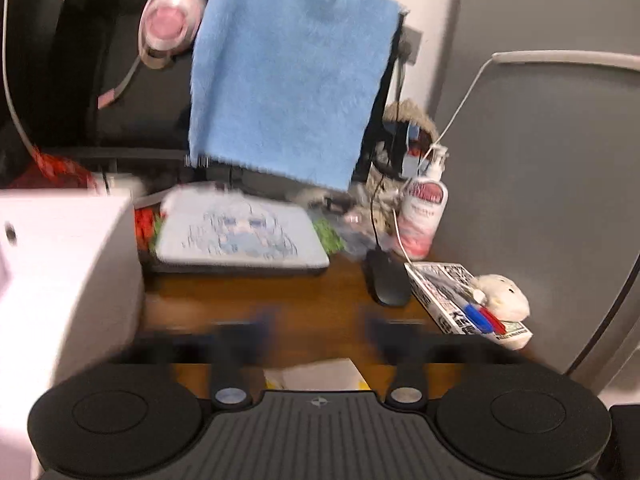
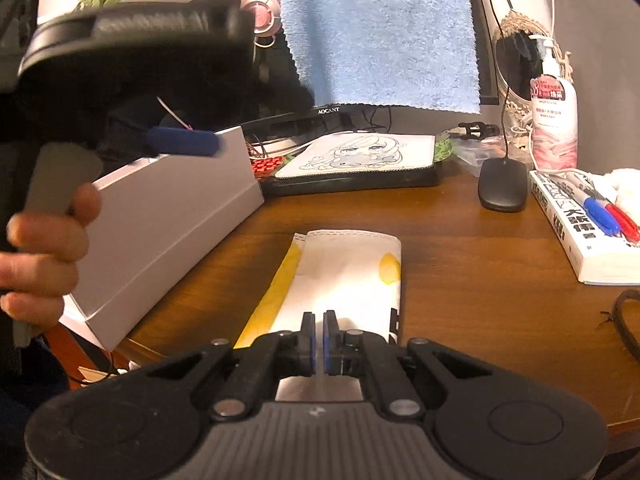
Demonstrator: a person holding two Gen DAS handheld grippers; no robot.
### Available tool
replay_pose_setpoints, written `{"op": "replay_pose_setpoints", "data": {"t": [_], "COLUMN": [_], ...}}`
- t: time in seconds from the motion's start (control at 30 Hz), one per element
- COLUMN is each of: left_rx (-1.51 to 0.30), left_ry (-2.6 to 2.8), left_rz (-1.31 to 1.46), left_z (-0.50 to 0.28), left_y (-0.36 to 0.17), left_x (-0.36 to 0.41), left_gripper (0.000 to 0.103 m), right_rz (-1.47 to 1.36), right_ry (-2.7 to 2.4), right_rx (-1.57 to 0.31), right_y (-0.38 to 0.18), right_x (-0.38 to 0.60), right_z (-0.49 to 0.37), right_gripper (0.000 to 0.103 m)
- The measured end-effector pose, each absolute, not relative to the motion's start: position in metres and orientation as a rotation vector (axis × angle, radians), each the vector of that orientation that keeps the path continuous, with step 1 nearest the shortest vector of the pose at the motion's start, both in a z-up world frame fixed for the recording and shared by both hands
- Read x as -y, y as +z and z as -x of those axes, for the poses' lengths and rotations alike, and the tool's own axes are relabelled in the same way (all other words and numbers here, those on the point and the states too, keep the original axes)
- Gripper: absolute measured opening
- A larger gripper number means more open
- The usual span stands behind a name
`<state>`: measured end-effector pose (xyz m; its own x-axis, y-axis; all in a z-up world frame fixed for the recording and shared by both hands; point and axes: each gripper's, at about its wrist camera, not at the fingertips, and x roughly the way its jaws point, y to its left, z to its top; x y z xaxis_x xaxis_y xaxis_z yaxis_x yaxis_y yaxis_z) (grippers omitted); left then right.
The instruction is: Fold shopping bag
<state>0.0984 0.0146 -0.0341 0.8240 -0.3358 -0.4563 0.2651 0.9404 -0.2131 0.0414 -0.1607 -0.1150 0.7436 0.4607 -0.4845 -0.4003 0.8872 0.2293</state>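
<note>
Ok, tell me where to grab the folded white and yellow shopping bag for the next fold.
Probably the near short edge of the folded white and yellow shopping bag, approached from the near side, low along the brown wooden table. It lies flat as a long strip pointing away, so that end lifts and folds over easily. The right hand-held gripper already sits there, nearly closed.

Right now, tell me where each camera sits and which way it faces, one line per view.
Left wrist: on the left hand-held gripper, raised, facing the blue towel and desk clutter; its blurred fingers show, spread apart.
Right wrist: on the right hand-held gripper, low over the folded shopping bag, facing the monitor; its nearly closed fingers and the person's hand holding the left hand-held gripper show.
Shared: towel, black mouse, lotion bottle, book.
</note>
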Motion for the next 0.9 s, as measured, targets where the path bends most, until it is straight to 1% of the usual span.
{"op": "replay_pose_setpoints", "data": {"t": [0.2,0.37,0.5,0.7,0.9], "left_rx": [-0.597,-0.682,-0.735,-0.757,-0.731], "left_ry": [-0.378,-0.406,-0.42,-0.449,-0.458], "left_rz": [0.052,0.063,0.126,0.206,0.21], "left_z": [-0.104,-0.116,-0.124,-0.127,-0.124], "left_y": [-0.052,-0.076,-0.094,-0.103,-0.105], "left_x": [0.003,0.008,0.002,-0.01,-0.012], "left_gripper": [0.0,0.0,0.0,0.002,0.003], "right_rz": [-0.112,-0.116,-0.113,-0.114,-0.235], "right_ry": [0.473,0.478,0.481,0.514,0.517], "right_rx": [-0.557,-0.562,-0.559,-0.545,-0.541], "right_y": [-0.115,-0.115,-0.115,-0.116,-0.109], "right_x": [0.16,0.161,0.161,0.167,0.2], "right_z": [-0.041,-0.043,-0.042,-0.043,-0.048], "right_gripper": [0.003,0.003,0.003,0.003,0.004]}}
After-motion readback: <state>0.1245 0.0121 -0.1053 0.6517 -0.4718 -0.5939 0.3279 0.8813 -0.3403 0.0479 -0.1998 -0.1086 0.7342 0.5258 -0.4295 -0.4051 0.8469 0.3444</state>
